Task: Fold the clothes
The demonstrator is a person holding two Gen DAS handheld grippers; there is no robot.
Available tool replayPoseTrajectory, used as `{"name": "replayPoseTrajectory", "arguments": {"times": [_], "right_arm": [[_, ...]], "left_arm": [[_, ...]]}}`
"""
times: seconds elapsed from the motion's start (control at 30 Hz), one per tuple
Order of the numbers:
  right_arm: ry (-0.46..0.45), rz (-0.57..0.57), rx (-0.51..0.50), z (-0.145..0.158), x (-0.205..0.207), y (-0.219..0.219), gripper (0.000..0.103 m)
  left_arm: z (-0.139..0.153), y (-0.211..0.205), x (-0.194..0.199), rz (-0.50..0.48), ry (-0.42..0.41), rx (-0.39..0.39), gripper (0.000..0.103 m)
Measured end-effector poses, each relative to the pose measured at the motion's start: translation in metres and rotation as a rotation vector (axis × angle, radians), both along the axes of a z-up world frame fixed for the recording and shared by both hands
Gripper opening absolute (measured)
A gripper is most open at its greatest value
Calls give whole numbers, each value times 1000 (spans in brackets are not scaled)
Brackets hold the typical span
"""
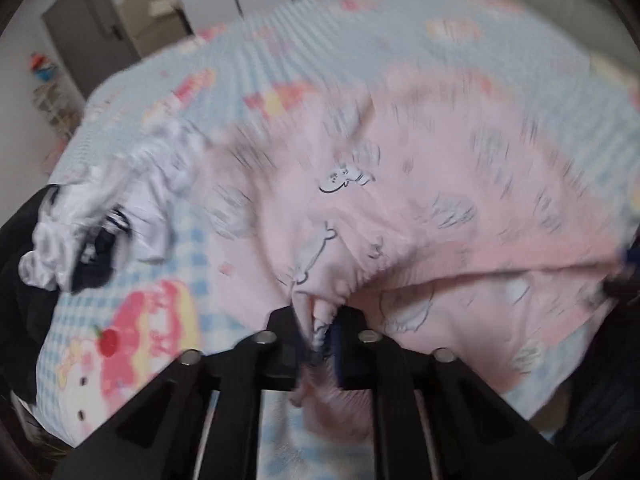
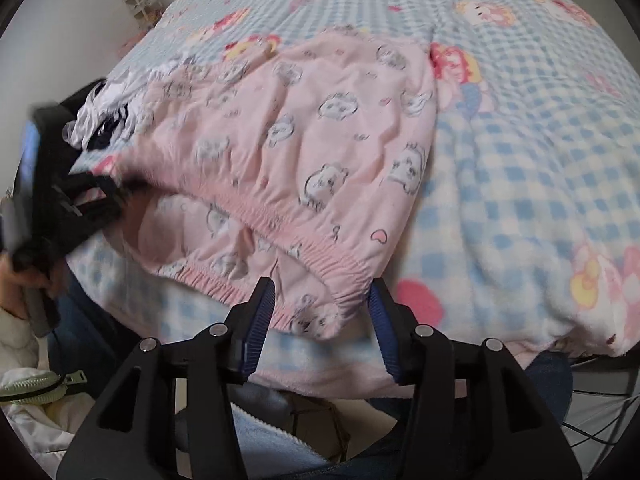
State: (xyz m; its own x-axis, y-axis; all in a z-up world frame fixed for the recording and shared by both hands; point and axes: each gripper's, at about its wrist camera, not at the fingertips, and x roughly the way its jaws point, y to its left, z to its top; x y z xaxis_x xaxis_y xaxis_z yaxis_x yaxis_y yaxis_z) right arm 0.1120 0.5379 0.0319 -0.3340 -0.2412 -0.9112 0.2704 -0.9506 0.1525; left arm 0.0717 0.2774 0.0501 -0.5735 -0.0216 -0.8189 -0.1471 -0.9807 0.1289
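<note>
The pink printed garment lies spread across the near half of the bed, on a blue-and-white checked blanket with cartoon figures. Its elastic waistband faces the near edge of the bed and gapes open; the long axis runs from that band away toward the far side, tilted a little to the left in the right wrist view.

The left gripper has its fingers nearly together, pinching a gathered fold of the pink cloth at the waistband's left end and lifting it off the blanket. The right gripper has its fingers about half open, straddling the right end of the waistband; the blue ribbed pads stand clear of the cloth, so nothing is gripped there.

Just beyond the garment's left edge lies a crumpled white and dark piece of clothing, touching the pink fabric. A dark heap sits at the bed's left edge.
</note>
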Motion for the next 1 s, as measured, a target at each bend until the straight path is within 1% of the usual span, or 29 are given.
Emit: {"name": "replayPoseTrajectory", "arguments": {"times": [0.03, 0.1, 0.2, 0.23, 0.27, 0.3, 0.37, 0.4, 0.43, 0.47, 0.53, 0.57, 0.6, 0.63, 0.67, 0.7, 0.73, 0.77, 0.8, 0.83, 0.87, 0.9, 0.93, 0.97, 1.0], "right_arm": [[-4, 1, 0, -2, 0, -2, 49], [-1, 2, 1, -4, -2, -6, 49], [48, 4, 2, 4, -2, -11, 48], [72, -7, 5, 8, -1, -10, 43], [96, -19, 8, 12, 0, -8, 38], [120, -32, 11, 16, 1, -7, 37], [136, -79, 60, 16, 0, 0, 34], [139, -104, 96, 15, -1, 4, 34], [128, -104, 101, 14, -2, 7, 34], [114, -100, 101, 14, -2, 9, 34], [108, -43, 37, 21, 1, 6, 35], [105, -13, 2, 24, 4, 5, 42], [107, 19, 15, 25, 4, -2, 46], [110, 51, 35, 24, 4, -10, 55], [113, 83, 55, 24, 5, -18, 63], [99, 94, 83, 18, 1, -24, 63], [73, 93, 94, 9, -5, -28, 63], [38, 83, 86, -1, -11, -28, 63], [-10, 73, 83, -14, -16, -29, 63], [-51, 63, 94, -28, -17, -29, 61], [-56, 55, 93, -30, -16, -27, 61], [-56, 47, 90, -30, -14, -25, 61], [-55, 39, 87, -31, -13, -23, 61], [-42, 35, 68, -26, -11, -19, 61], [-27, 25, 61, -22, -10, -16, 60]], "left_arm": [[9, -6, 7, 13, 23, 25, 9], [14, -19, 23, 39, 28, 65, 9], [21, -38, 47, 77, 37, 126, 9], [19, -44, 53, 83, 23, 145, 9], [9, -46, 56, 76, -19, 163, 10], [0, -49, 59, 74, -59, 175, 13], [-22, -50, 62, 88, -134, 180, 14], [-29, -50, 63, 94, -157, 184, 15], [-29, -49, 65, 95, -149, 185, 19], [-25, -46, 66, 86, -124, 177, 25], [-13, -39, 68, 50, -59, 155, 58], [-7, -36, 68, 28, -29, 147, 60], [-3, -31, 68, 4, -4, 133, 60], [-1, -26, 65, -18, 3, 108, 60], [-3, -21, 60, -38, -7, 75, 61], [-8, -19, 52, -61, -37, 48, 63], [-19, -15, 44, -82, -86, 21, 64], [-31, -10, 39, -88, -136, -8, 64], [-40, -8, 35, -86, -167, -29, 64], [-43, -11, 35, -74, -166, -38, 58], [-45, -13, 34, -61, -165, -47, 47], [-48, -15, 34, -49, -164, -56, 23], [-46, -19, 33, -30, -152, -49, 19], [-37, -28, 34, 2, -122, -17, 6], [-26, -37, 35, 38, -88, 17, 6]]}}
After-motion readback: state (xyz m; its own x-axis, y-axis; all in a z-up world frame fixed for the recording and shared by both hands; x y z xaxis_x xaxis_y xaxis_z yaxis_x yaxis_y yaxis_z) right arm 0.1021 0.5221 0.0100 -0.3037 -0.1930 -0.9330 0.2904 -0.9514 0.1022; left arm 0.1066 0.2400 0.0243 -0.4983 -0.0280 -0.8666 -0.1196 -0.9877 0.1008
